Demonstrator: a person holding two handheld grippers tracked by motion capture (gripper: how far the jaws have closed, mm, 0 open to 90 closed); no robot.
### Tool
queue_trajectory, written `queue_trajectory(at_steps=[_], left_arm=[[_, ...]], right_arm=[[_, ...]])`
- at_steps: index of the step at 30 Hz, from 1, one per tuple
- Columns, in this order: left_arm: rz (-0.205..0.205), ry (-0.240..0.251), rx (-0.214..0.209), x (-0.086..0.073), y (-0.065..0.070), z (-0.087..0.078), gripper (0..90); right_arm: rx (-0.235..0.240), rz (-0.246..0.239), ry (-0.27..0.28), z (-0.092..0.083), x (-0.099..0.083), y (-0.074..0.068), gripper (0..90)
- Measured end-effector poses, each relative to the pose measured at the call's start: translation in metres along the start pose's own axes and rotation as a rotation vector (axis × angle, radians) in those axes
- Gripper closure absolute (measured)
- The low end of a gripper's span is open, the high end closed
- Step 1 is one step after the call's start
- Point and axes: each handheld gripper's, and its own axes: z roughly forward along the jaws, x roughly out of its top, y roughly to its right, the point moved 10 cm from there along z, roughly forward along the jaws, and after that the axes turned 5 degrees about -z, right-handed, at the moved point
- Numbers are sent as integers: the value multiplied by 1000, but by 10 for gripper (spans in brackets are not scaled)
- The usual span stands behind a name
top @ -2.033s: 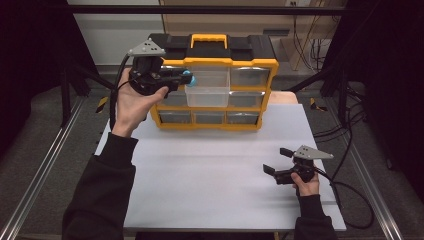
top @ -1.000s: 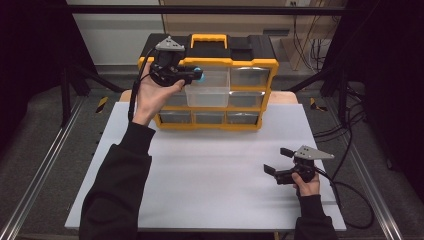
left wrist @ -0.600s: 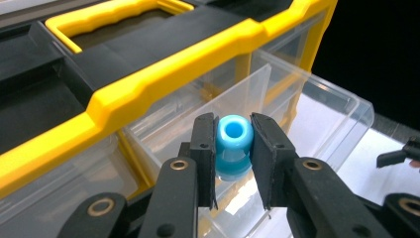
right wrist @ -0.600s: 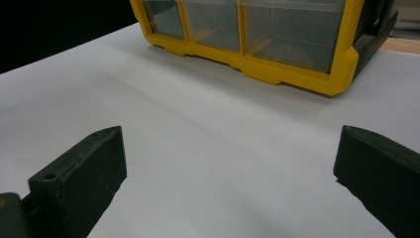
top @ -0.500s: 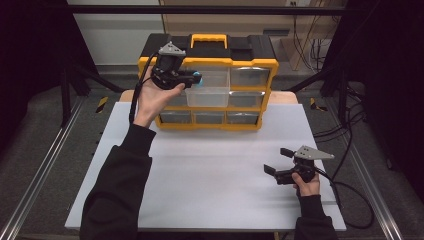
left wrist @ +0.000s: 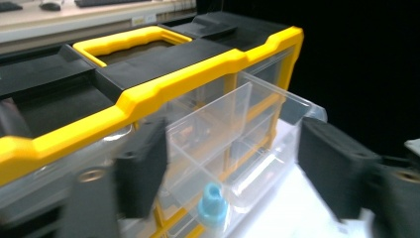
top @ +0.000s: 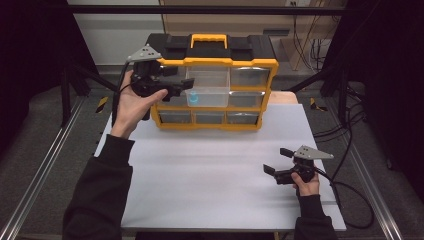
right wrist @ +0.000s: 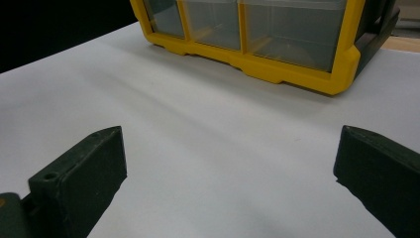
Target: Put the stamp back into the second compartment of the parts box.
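One white table (top: 210, 170), dark room

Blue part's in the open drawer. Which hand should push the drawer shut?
Left. The left gripper, jaws just opened with nothing between them, hangs beside the pulled-out clear drawer holding the blue part. The right gripper rests far off on the white tabletop.

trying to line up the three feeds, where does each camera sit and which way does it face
High view: above the person's side, facing forward and down on the white table; both forearms, left gripper and right gripper.
Left gripper view: beside the yellow-and-black drawer organiser, facing its pulled-out clear drawer with a small blue plastic piece; own jaws apart.
Right gripper view: low, facing the organiser's bottom drawers; own jaws apart.
Shared: the organiser.
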Motion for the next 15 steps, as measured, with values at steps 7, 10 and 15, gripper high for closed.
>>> queue_trajectory(at_steps=[7,10,15], left_arm=[[-1,20,28,-24,-11,-27,23],[-1,17,28,-39,-15,-37,3],[-12,17,18,-67,-19,-47,0]], right_arm=[[-1,0,0,0,0,0,4],[-2,0,1,1,0,1,4],[-1,0,-5,2,-1,0,4]])
